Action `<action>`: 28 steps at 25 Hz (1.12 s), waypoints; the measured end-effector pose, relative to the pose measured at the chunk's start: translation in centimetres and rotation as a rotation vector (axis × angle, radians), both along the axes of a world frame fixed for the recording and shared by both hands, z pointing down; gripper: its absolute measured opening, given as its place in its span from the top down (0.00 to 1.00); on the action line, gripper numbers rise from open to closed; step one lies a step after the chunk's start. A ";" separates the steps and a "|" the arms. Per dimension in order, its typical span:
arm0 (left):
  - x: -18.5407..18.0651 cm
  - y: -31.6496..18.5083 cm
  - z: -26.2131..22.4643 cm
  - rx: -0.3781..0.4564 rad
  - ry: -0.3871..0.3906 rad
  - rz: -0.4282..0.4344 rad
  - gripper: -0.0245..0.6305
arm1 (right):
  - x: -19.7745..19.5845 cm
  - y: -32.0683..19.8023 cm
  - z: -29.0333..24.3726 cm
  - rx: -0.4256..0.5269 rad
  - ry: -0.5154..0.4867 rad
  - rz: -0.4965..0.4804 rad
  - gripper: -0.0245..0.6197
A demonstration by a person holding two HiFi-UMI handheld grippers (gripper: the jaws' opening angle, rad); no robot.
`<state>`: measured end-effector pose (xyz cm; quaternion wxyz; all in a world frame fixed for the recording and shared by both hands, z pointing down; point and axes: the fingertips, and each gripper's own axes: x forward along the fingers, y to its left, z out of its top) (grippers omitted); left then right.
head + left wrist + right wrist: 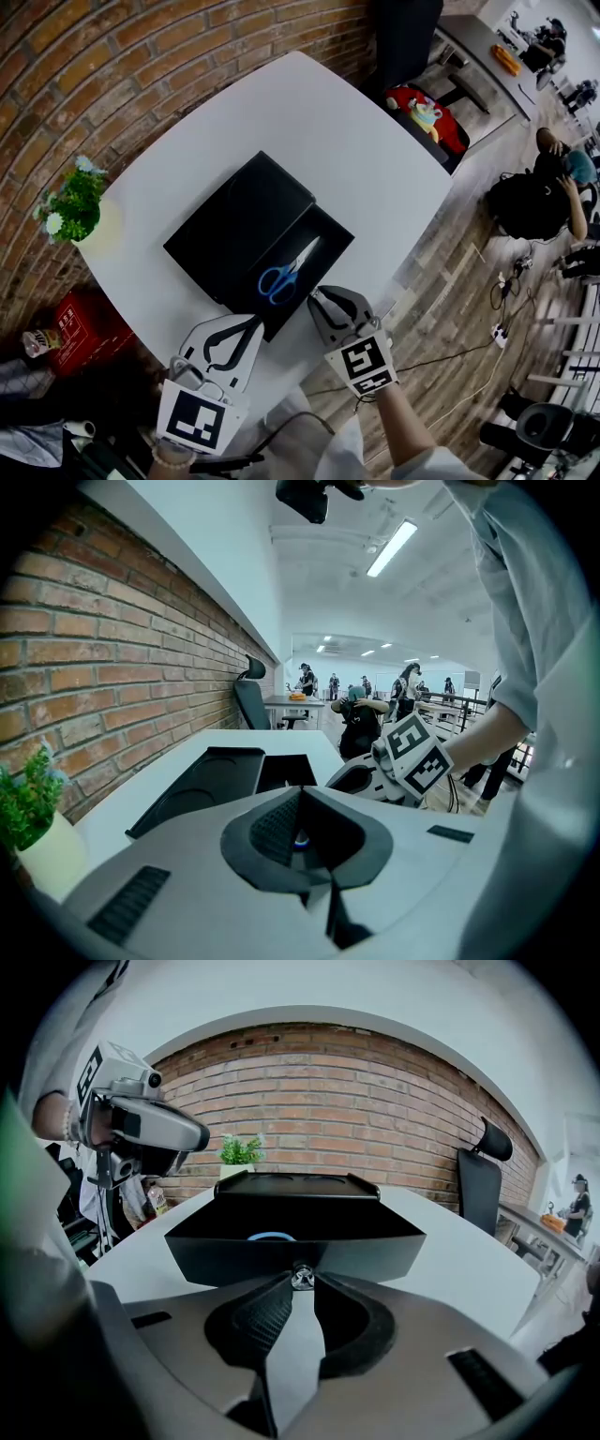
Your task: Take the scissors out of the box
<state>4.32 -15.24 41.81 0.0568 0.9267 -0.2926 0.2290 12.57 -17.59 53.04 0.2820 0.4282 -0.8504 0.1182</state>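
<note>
Head view: left gripper (254,322) and right gripper (316,299) are both closed, empty; the right should be opened over the blue-handled steel scissors (285,273) just ahead, inside the black rectangular box (336,228).

The table (309,122) is smooth, matt white. The box (234,220) is matt black (card or plastic, hard to tell). The scissors (289,269) have glossy blue plastic handles and bright metal blades. The far wall (112,56) is rough brick, and the floor (450,262) on the right is wood planks. The right gripper (300,1277) has a matt grey plastic shell and ribbed black pads (258,1321).
</note>
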 end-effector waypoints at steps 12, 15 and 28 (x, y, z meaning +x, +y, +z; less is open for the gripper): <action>1.3 0.0 0.8 -0.016 -0.029 0.016 0.94 | 1.5 1.3 0.3 -0.005 0.002 0.023 0.82; 1.8 0.1 1.0 -0.019 -0.032 0.023 0.94 | 1.8 1.5 0.2 -0.004 0.000 0.025 0.82; 3.7 -1.4 3.4 -0.085 -0.070 -0.023 0.94 | 2.2 1.6 0.4 0.008 -0.030 0.028 0.82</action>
